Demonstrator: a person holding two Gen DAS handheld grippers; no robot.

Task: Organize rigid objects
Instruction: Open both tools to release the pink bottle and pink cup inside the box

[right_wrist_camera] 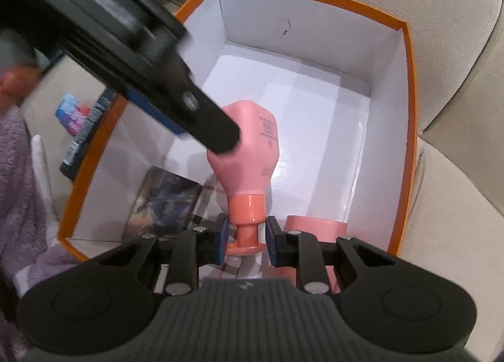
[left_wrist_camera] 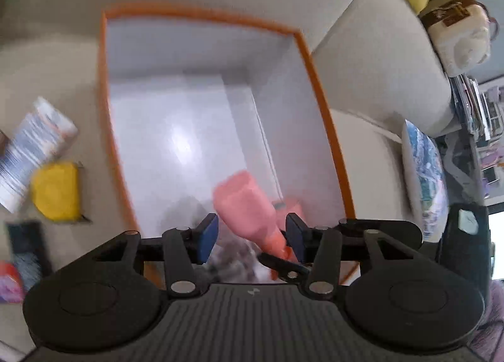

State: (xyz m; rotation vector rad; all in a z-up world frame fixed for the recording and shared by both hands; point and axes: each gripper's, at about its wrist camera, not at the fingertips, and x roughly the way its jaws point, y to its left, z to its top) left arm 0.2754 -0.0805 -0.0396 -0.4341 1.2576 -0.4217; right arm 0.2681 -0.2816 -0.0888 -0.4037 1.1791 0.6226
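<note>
Right wrist view: our right gripper [right_wrist_camera: 246,237] sits narrow around the pink bottle [right_wrist_camera: 244,154]'s stiff, slippery neck; left gripper [left_wrist_camera: 252,236] open.

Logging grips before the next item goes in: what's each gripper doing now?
Left gripper: open, holding nothing.
Right gripper: around the pink bottle's pump neck; contact unclear.

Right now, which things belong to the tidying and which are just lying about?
In the job:
- pink bottle
- orange box
- right gripper
- left gripper

Lying about:
- yellow pouch
- patterned cushion
- beige bag
</note>
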